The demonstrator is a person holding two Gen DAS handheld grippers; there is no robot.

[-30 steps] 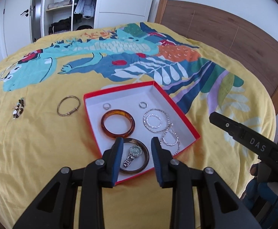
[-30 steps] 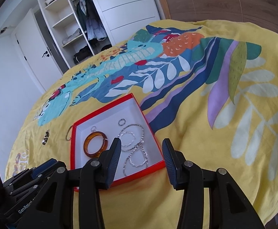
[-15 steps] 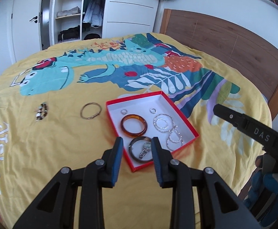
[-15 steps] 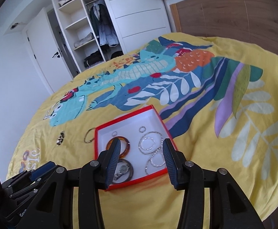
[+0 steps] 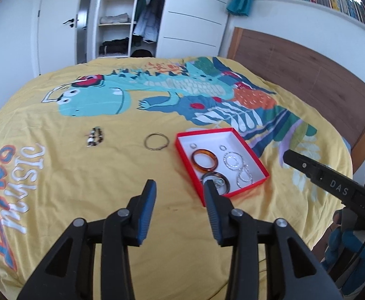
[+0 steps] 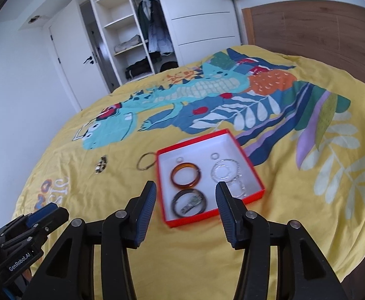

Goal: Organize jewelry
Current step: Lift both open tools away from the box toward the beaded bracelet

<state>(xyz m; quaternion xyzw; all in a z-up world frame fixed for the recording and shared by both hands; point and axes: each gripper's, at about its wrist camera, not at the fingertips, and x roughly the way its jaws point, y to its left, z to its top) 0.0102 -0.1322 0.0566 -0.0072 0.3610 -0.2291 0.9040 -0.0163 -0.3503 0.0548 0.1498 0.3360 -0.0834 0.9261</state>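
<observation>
Red box (image 6: 255,175) on the yellow bed (image 6: 307,212) held amber bangle (image 6: 185,175), dark bangle (image 6: 188,205) and silver hoops (image 6: 223,170); thin bracelet (image 6: 146,163) lay at its 9 o'clock; left tool (image 5: 179,195) and right tool (image 6: 186,196) both gaped empty.

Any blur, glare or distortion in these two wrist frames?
Left wrist: heavy fisheye bowing and dark corner vignette; soft daylight, no glare; red box and thin bangle fairly sharp. Right wrist: same distortion; slight softness on the watch and bead cluster, details unreadable.
</observation>
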